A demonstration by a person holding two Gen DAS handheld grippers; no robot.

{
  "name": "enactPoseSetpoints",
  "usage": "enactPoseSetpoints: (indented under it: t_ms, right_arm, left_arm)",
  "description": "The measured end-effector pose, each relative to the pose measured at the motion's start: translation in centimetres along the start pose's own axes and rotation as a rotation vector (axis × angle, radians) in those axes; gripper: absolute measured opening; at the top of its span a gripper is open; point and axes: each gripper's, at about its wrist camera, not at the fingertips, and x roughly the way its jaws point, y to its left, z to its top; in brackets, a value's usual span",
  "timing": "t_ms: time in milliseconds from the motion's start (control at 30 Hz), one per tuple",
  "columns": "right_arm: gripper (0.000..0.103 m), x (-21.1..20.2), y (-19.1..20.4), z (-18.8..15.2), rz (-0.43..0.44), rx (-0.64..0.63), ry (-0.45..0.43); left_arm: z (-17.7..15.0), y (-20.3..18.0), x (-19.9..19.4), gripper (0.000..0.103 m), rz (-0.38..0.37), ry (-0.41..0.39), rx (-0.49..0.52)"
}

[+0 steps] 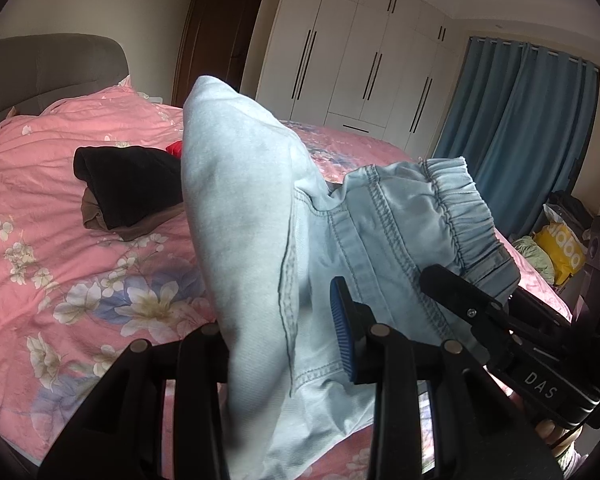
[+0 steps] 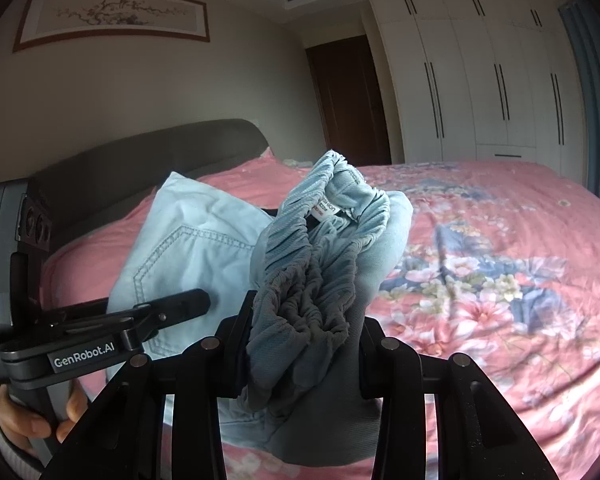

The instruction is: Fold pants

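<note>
Light blue denim pants [image 1: 260,220] with an elastic waistband [image 1: 460,208] hang bunched above the pink floral bed [image 1: 80,280]. My left gripper [image 1: 284,340] is shut on a fold of the pants; its blue-padded finger [image 1: 342,328] shows against the cloth. My right gripper [image 2: 300,344] is shut on the gathered waistband [image 2: 312,272], with a white label [image 2: 327,210] showing. The right gripper also shows in the left wrist view [image 1: 452,284] at the waistband. The left gripper shows in the right wrist view [image 2: 188,304] by the pants [image 2: 196,248].
A pile of folded dark clothes [image 1: 128,188] lies on the bed toward the headboard [image 1: 52,68]. White wardrobes [image 1: 364,56] and blue curtains [image 1: 520,128] line the far wall. Bags and clutter [image 1: 560,248] sit beside the bed.
</note>
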Motion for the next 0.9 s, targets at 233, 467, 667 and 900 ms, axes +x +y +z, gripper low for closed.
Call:
enactPoseSetpoints:
  t_ms: [233, 467, 667, 900]
  right_arm:
    - [0.041, 1.0, -0.4, 0.6, -0.006, -0.002, -0.002]
    - [0.041, 2.5, -1.0, 0.5, -0.010, 0.016, 0.021]
    - [0.041, 3.9, -1.7, 0.2, -0.013, 0.037, 0.049]
    - [0.041, 5.5, -2.5, -0.2, -0.020, 0.054, 0.078]
  left_arm:
    - [0.7, -0.1, 1.4, 0.034, 0.001, 0.010, 0.002]
    - [0.8, 0.2, 3.5, 0.034, 0.006, 0.040, -0.003]
    - [0.4, 1.2, 5.5, 0.034, 0.005, 0.071, -0.013]
    - [0.3, 1.8, 7.7, 0.034, 0.005, 0.099, -0.020]
